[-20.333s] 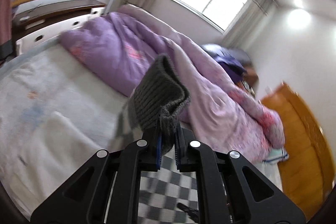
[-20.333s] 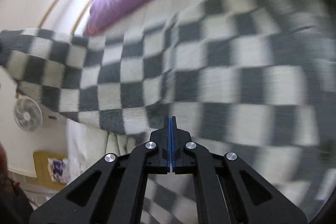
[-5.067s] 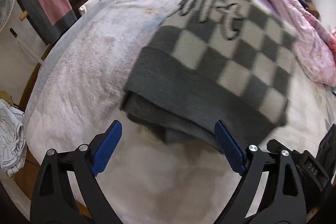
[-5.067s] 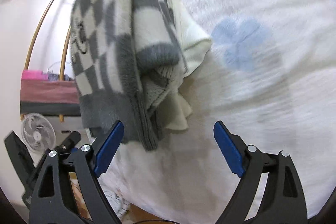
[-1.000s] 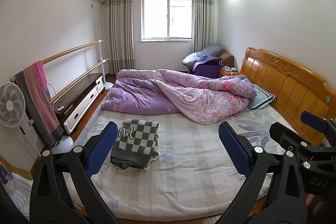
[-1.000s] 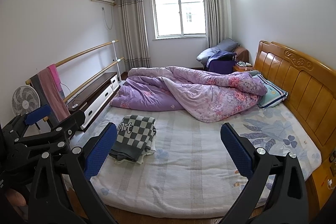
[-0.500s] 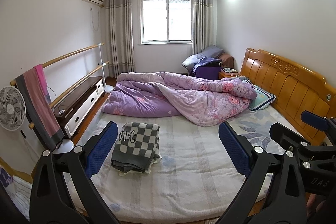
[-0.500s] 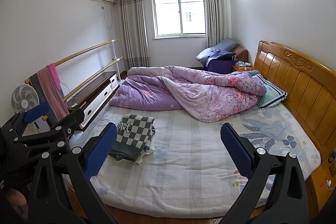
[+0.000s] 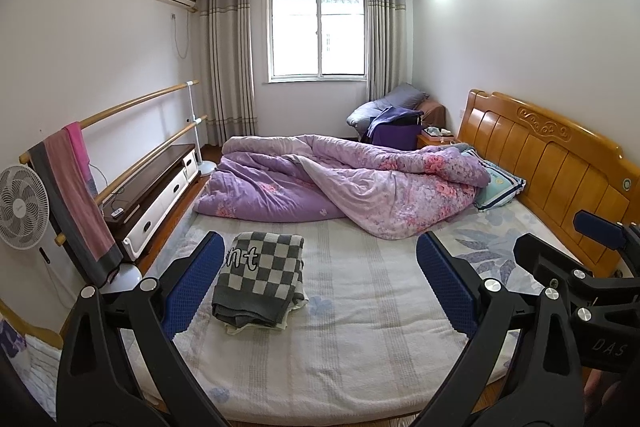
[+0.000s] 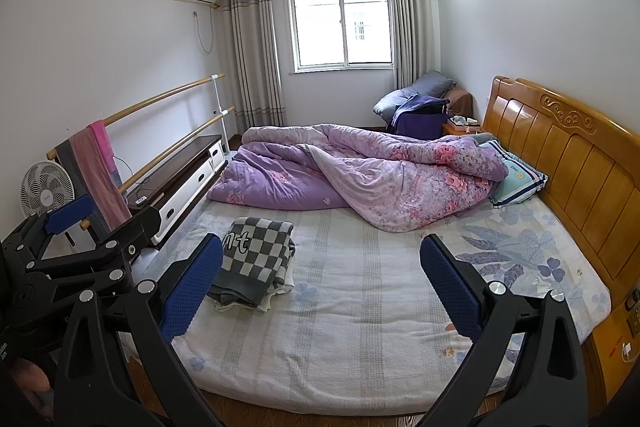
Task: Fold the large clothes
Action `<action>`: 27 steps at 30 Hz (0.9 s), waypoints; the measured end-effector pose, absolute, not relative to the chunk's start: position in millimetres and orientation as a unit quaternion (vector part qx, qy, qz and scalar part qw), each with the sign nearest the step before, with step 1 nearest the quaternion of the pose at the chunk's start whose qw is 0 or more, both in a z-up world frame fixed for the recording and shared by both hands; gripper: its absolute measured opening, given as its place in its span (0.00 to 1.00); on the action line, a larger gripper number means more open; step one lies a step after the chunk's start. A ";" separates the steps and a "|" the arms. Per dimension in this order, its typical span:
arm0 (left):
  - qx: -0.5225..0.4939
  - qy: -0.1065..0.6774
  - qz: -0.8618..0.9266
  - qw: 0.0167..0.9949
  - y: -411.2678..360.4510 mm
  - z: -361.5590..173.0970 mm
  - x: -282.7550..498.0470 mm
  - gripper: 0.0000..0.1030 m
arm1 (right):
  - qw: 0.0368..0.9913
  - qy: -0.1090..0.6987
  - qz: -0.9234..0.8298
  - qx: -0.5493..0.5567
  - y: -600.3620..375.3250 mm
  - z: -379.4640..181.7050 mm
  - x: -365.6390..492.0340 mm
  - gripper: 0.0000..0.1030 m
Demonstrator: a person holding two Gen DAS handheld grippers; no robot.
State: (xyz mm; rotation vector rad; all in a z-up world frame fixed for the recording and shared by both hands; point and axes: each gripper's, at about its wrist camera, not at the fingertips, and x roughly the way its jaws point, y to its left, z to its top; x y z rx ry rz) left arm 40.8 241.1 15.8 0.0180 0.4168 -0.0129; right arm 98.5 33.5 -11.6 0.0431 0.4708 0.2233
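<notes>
A grey-and-white checkered garment (image 9: 259, 277) lies folded in a compact stack on the left side of the bed (image 9: 360, 347); it also shows in the right wrist view (image 10: 250, 259). My left gripper (image 9: 320, 287) is open and empty, held well back from the bed's foot. My right gripper (image 10: 322, 281) is open and empty, also far from the garment. Each gripper shows at the edge of the other's view: the right gripper (image 9: 600, 231) at right, the left gripper (image 10: 68, 215) at left.
A crumpled purple floral duvet (image 9: 340, 187) fills the far half of the bed. A wooden headboard (image 9: 552, 163) runs along the right. A low cabinet (image 9: 156, 187), a rail with a pink towel (image 9: 76, 187) and a fan (image 9: 20, 207) stand at left.
Both grippers stay open and empty. The view has shifted only slightly in the last second; 5 s ago both were close over the folded garment and have since backed far away.
</notes>
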 end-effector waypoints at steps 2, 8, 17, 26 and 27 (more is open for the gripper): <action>0.009 0.207 -0.006 0.978 241.6 15.8 40.8 0.94 | 0.966 0.234 0.111 0.022 32.0 -11.5 98.1 0.93; 0.010 0.208 -0.006 0.978 242.1 14.3 41.0 0.94 | 0.965 0.236 0.111 0.023 23.9 -11.2 102.4 0.93; 0.012 0.210 -0.006 0.978 242.6 11.3 40.5 0.94 | 0.964 0.239 0.113 0.024 20.2 -11.2 106.4 0.93; 0.013 0.211 -0.005 0.977 242.8 10.2 39.8 0.94 | 0.964 0.240 0.113 0.024 18.7 -11.4 108.3 0.93; 0.013 0.212 -0.005 0.977 242.4 9.1 38.6 0.94 | 0.964 0.240 0.113 0.024 18.4 -11.3 108.1 0.93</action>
